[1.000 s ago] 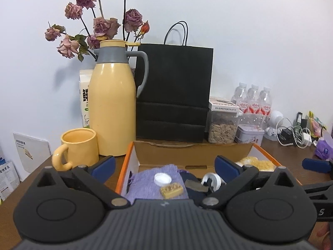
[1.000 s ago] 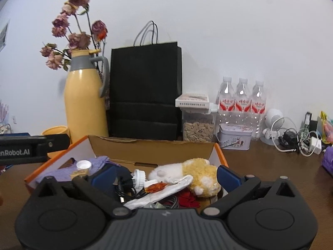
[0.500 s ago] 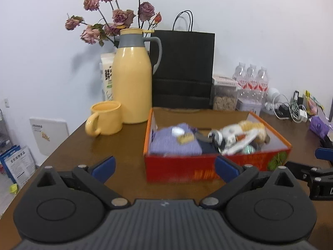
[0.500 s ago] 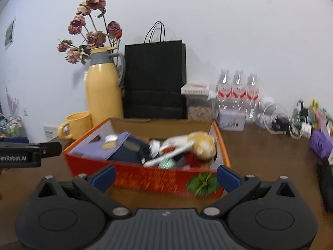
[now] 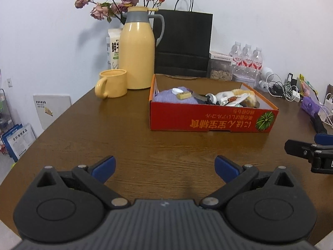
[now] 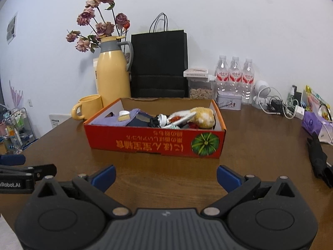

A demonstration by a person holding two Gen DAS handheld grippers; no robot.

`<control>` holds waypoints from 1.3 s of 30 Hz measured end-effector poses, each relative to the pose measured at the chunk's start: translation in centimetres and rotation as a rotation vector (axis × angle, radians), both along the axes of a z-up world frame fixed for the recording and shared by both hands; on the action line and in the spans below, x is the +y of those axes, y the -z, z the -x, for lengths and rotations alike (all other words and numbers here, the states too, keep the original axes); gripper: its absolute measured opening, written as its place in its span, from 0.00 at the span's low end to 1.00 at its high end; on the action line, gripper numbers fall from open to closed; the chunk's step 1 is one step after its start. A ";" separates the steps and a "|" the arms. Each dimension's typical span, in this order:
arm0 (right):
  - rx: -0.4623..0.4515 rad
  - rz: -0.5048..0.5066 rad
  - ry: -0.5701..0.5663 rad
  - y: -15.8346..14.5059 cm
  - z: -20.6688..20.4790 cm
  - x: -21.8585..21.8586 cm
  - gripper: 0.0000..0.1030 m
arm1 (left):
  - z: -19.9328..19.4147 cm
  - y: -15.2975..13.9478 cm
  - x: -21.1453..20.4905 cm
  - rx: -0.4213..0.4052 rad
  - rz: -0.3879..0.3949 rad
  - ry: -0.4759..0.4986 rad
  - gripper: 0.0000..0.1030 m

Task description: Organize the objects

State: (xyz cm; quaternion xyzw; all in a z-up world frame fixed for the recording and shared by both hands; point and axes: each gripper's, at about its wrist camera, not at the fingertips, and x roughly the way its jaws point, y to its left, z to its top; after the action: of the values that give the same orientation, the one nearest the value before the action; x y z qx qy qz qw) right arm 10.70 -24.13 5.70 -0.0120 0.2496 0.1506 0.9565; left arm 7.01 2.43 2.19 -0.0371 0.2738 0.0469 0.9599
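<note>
Table (image 5: pixel 170 145): brown wood, and it fills the lower half of both your views; everything below stands on it.
Bag (image 5: pixel 184 45): black paper with handles, upright against the wall, just behind the box.
Box (image 5: pixel 210 121): red carton, open on top, in the middle of the table and well ahead of both your grippers. Its printed side faces you, with the lettering upside down.
Jug (image 5: pixel 138 56): yellow with a grey collar and handle, upright at the box's far left corner; dried roses (image 6: pixel 97 27) rise behind it.
Mug (image 5: pixel 111 83): yellow, just left of the jug, handle turned left.
Left gripper (image 5: pixel 165 166): your fingers are spread wide and hold nothing — only bare table shows between the blue tips.
Right gripper (image 6: pixel 165 176): likewise spread wide and empty, pointed at the box front.
Bottles (image 6: pixel 235 77): three water bottles in a row at the wall, right of the bag, with a clear jar (image 6: pixel 200 87) and a small tin (image 6: pixel 229 102) near them.
Cloth (image 5: pixel 174 99): purple, folded in the box's left end; a white cap (image 5: pixel 176 91) and a tan block (image 5: pixel 184 95) lie on it.
Plush (image 6: pixel 203 114): orange and white, lying in the box's right end among small clutter you cannot make out.
Cables (image 6: pixel 278 106): a tangle with chargers at the table's far right.
</note>
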 end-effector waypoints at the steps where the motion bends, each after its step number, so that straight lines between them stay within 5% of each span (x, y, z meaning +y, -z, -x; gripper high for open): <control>1: 0.006 -0.002 0.004 0.1 0.0 -0.1 1.00 | -0.1 0.0 0.0 0.002 0.001 -0.001 1.00; 39: 0.013 -0.003 0.010 0.4 -0.3 -0.1 1.00 | 0.0 0.2 -0.5 0.009 -0.002 0.005 1.00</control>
State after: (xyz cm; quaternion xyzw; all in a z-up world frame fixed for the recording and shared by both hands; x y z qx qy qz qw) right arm 11.00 -24.20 5.28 -0.0083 0.2558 0.1463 0.9556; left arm 7.04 1.96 2.03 -0.0353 0.2782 0.0448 0.9588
